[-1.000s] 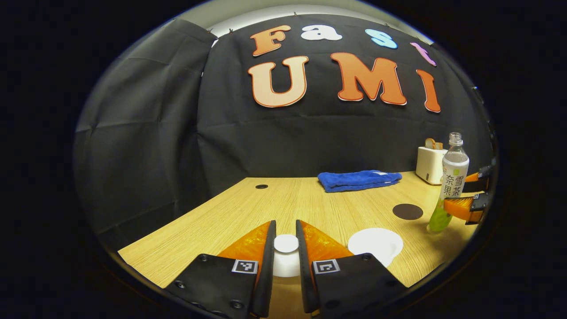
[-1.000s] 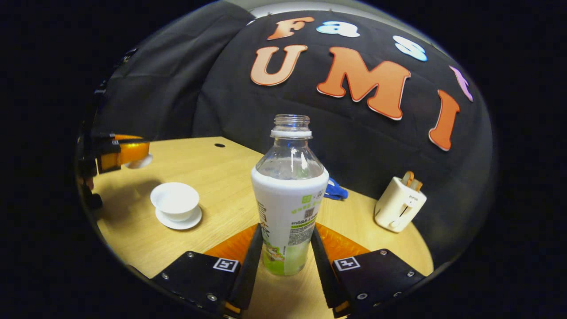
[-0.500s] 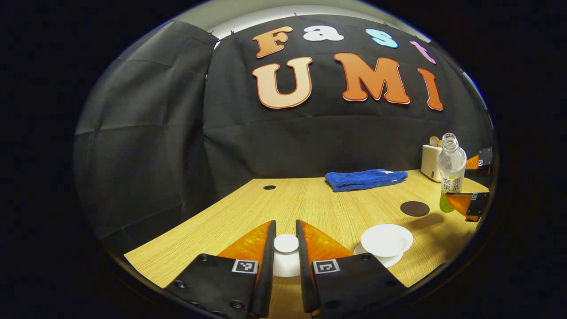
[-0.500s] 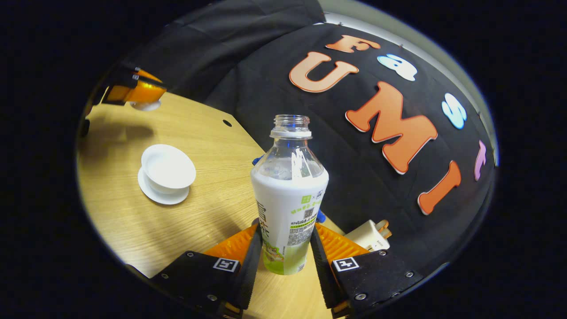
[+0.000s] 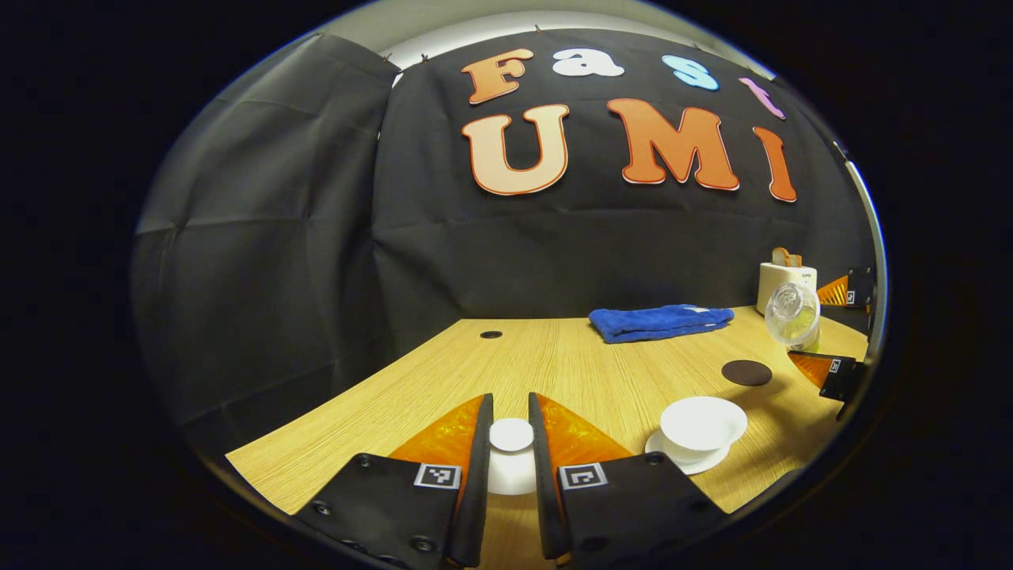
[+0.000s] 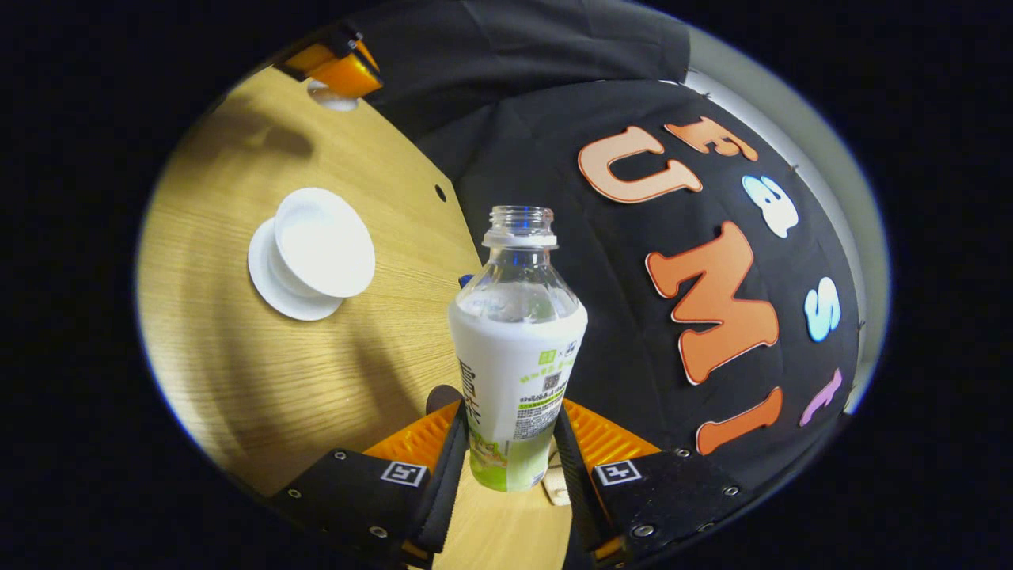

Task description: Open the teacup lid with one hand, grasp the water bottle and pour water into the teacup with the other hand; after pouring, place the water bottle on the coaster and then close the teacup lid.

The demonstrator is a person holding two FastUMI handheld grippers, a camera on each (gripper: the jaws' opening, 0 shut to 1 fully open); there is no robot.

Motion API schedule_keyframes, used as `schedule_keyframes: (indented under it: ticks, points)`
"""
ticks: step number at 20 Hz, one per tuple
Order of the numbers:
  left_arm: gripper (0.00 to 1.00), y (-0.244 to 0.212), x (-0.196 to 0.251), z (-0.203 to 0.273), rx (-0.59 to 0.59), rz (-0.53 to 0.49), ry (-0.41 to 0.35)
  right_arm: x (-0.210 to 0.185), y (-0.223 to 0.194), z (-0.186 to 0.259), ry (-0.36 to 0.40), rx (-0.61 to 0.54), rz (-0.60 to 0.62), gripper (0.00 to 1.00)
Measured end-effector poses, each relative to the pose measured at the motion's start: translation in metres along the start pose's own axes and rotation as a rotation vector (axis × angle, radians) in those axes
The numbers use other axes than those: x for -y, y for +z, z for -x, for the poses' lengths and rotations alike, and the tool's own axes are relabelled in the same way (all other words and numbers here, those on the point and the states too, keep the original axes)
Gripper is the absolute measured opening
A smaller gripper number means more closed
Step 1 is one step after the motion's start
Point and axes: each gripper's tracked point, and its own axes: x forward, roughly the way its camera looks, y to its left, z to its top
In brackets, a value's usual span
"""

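In the left gripper view, the left gripper point(image 5: 511, 443) is closed on the white teacup lid point(image 5: 511, 435), its two fingers pressing the lid's round knob from either side and holding it above the wooden table point(image 5: 554, 364). To the right of it on the table stands the uncovered white teacup point(image 5: 703, 422) on its white saucer point(image 5: 685, 462). From this low angle the inside of the cup cannot be seen. Beyond the cup lies a dark round coaster point(image 5: 746, 372), bare, and farther back a folded blue towel point(image 5: 661, 321) and a white toaster point(image 5: 785, 283) with a slice in its slot. At the right edge the right gripper point(image 5: 840, 332) holds the water bottle point(image 5: 791, 315) tipped over, its open mouth turned toward this camera.

In the right gripper view, the right gripper point(image 6: 506, 451) is clamped on the lower part of the water bottle point(image 6: 518, 348), both fingers against its labelled body. The bottle has no cap; its clear upper part looks mostly empty, and some pale green liquid shows near its base. The table appears steeply tilted here, with the teacup point(image 6: 324, 241) on its saucer point(image 6: 273, 281) well apart to the upper left; its interior looks plain white, and whether it holds any water is hard to tell. The left gripper point(image 6: 328, 67) with the lid point(image 6: 332, 96) is at the top edge.
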Motion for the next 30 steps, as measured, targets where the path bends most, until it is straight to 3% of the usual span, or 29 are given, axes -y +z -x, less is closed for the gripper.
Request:
schedule_keyframes:
  ticks: [7, 17, 30]
  points:
    - [0.31, 0.001, -0.019, 0.002, 0.006, 0.007, 0.020, 0.001, 0.004, -0.002, -0.043, 0.042, 0.192, 0.59]
    - [0.31, 0.003, -0.025, 0.008, 0.020, -0.002, 0.021, 0.004, 0.008, -0.003, -0.111, 0.065, 0.412, 0.62]
    - [0.28, -0.007, -0.034, 0.009, 0.000, 0.014, 0.029, 0.003, 0.011, 0.003, -0.147, 0.099, 0.571, 0.62]
